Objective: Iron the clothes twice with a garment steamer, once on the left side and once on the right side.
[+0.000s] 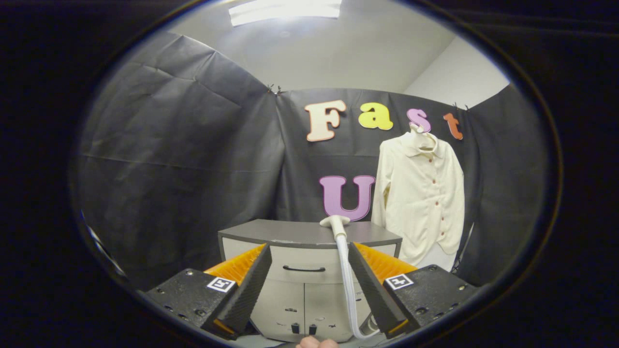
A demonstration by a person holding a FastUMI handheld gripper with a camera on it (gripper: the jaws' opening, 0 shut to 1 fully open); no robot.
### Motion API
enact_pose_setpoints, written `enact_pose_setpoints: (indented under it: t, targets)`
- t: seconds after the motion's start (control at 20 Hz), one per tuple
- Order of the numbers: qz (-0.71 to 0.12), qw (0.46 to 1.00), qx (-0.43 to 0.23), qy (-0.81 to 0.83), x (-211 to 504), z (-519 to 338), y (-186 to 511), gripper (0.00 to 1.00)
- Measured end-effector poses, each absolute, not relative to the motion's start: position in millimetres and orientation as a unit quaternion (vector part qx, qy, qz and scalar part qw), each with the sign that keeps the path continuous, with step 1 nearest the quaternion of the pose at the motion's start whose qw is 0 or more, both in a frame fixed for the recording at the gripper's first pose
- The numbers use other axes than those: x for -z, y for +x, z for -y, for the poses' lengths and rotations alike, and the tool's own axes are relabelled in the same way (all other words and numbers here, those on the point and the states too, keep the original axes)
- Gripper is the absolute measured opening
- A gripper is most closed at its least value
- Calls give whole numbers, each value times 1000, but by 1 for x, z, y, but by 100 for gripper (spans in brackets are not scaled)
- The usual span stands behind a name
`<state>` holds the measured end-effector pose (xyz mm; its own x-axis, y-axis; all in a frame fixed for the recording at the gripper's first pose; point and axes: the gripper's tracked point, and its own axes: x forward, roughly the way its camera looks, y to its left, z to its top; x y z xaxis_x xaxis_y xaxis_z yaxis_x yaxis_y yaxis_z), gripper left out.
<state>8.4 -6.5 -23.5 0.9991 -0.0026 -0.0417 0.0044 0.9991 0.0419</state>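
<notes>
A cream button-up shirt [421, 198] hangs on a hanger against the black booth wall, beyond the fingers and to their right. The garment steamer head [334, 223] rests on top of a grey cabinet [290, 232], and its white hose [347, 285] runs down the cabinet front, close to the right finger. My gripper [309, 253] is open, well short of the cabinet, with nothing held between its fingers. The steamer head lies just beyond the right fingertip's line.
The cabinet has a drawer with a dark handle [303, 268] and doors below. Black cloth walls close in the left, back and right. A fingertip of a person's hand [316, 342] shows at the bottom between the fingers.
</notes>
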Motion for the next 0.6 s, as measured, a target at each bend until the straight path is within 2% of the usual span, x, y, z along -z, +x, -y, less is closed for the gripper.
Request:
enact_pose_setpoints:
  t: [0.6]
  targets:
    - [-18,999,15,35,17,27,34,97]
